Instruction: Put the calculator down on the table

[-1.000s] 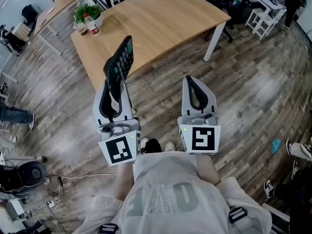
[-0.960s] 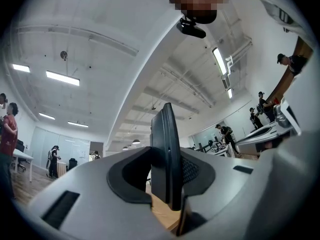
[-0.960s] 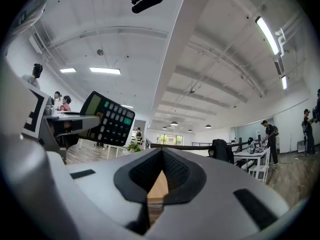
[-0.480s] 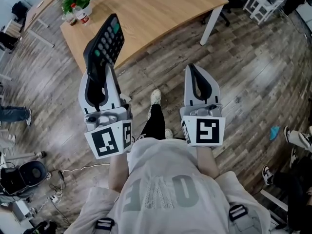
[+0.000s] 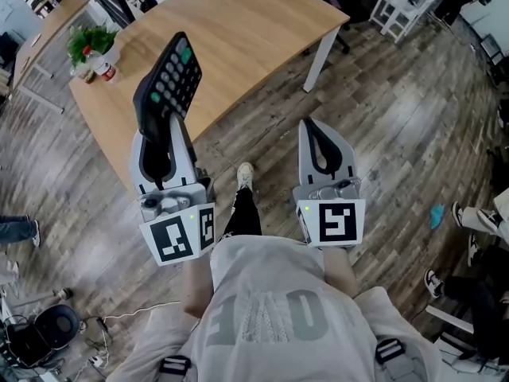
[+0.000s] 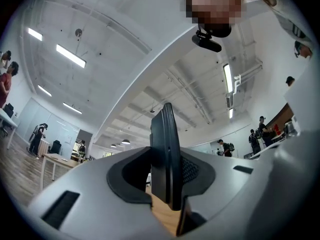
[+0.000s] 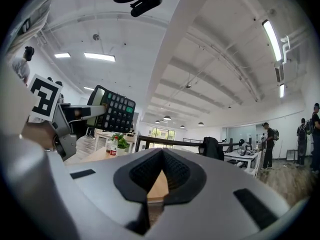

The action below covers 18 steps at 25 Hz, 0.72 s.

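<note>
Calculator [image 5: 169, 82] in hand, not yet on wood: clamping its lower end between the jaws of the left gripper [image 5: 162, 126], pads pressing on both faces, nothing else caught there. Carrying it with the long axis standing up and out from the jaws, leaning away from the body, keypad facing up and to the right in the head view, and showing only a thin dark edge in the left gripper view. Keeping the right gripper [image 5: 319, 127] pinched together on nothing, riding beside the left one and well apart from the calculator. Facing the table [image 5: 254, 22], lying ahead and stretching off to the right, its near edge passing behind the calculator's upper half from the head camera. Probably hanging short of and above the top, though not telling height well from that angle. Judging the left gripper the nearer of the two and the only one needed. Looking, by this reading, at a forward carry over bare wood, then tipping the long axis from upright down to flat, keys up, before loosening the jaws. Leaving alone the potted plant [image 5: 91, 40] and bottle [image 5: 104, 70] at the table's far left corner, well apart from the likely landing spot.
</note>
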Each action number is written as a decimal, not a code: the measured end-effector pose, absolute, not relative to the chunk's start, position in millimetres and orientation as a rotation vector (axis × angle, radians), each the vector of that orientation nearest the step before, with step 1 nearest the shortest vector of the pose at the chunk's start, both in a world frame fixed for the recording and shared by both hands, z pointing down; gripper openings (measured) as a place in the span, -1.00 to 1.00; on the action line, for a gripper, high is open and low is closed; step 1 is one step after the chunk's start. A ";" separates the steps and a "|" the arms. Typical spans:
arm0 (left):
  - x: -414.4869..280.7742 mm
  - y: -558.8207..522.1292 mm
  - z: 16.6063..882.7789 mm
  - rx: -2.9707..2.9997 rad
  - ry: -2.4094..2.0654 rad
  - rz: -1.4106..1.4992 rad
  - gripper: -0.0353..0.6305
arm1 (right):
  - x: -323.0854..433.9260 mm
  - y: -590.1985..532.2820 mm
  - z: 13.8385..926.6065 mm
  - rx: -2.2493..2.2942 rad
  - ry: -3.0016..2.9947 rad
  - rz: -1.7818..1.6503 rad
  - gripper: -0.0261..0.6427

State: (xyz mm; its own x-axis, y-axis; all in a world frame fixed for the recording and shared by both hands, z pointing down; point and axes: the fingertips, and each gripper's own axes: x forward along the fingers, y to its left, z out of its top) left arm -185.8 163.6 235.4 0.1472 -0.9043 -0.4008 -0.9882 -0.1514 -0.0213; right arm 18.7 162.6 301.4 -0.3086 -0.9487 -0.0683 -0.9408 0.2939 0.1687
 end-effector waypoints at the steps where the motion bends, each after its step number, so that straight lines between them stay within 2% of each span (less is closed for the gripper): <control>1: -184.5 153.4 236.2 -2.152 1.831 0.439 -0.54 | 18.2 151.9 302.6 1.810 -2.485 -0.286 -0.87; 12: -208.3 31.1 233.5 -2.184 1.867 0.488 -0.54 | -13.6 22.1 288.1 1.705 -2.487 -0.322 -0.87; 18: -219.6 -36.5 226.4 -2.127 1.834 0.400 -0.54 | -33.0 -58.4 284.9 1.674 -2.513 -0.336 -0.87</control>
